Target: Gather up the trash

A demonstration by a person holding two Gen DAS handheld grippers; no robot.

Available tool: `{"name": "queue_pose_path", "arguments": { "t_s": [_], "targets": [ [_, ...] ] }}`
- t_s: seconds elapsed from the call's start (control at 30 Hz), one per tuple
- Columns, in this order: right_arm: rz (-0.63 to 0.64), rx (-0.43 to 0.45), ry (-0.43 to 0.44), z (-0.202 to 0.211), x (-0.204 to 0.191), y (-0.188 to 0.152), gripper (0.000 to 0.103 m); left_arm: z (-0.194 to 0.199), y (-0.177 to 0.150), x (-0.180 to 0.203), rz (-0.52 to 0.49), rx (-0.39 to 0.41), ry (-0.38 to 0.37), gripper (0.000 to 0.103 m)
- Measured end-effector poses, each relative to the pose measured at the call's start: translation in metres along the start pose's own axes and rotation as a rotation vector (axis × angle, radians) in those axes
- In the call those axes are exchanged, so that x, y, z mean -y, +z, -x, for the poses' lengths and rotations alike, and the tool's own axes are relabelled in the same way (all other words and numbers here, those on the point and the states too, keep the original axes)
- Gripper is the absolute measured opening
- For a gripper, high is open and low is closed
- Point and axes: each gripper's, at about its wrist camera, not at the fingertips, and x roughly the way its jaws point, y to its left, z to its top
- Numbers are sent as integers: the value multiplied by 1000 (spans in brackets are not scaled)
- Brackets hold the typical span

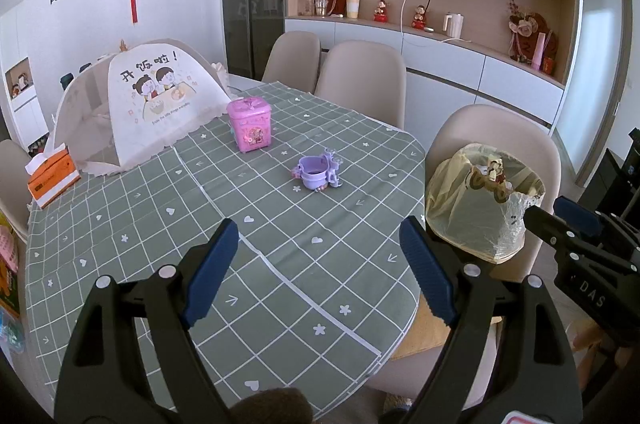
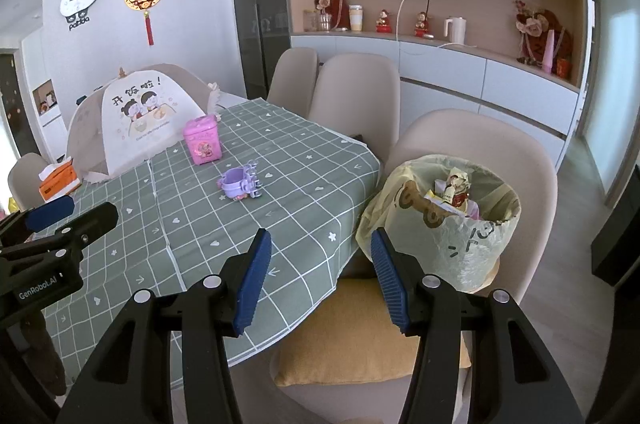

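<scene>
Both grippers, L [image 1: 316, 264] & R [image 2: 320, 276], jaws spread, empty; wrappers [image 2: 454, 190] in bin [image 2: 476, 248].

A table under a green checked tablecloth [image 1: 248, 248] carries four things — a mesh food cover [image 1: 140, 108] at the far left, an orange tissue box [image 1: 52, 180] beside it, a pink tin [image 1: 250, 124] near the cover's front edge, and a small purple toy cup [image 1: 318, 174] mid-table, apart from the rest.
</scene>
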Motion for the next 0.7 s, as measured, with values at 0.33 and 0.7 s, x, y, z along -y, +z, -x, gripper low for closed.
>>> {"name": "queue_pose_path", "arguments": {
  "t_s": [0.33, 0.7],
  "targets": [
    [-3, -2, 1, -5, -2, 0, 49, -5, -3, 2, -4, -4, -3, 79],
    [-1, -6, 4, -3, -4, 0, 49, -6, -4, 2, -4, -6, -6, 79]
  ]
}}
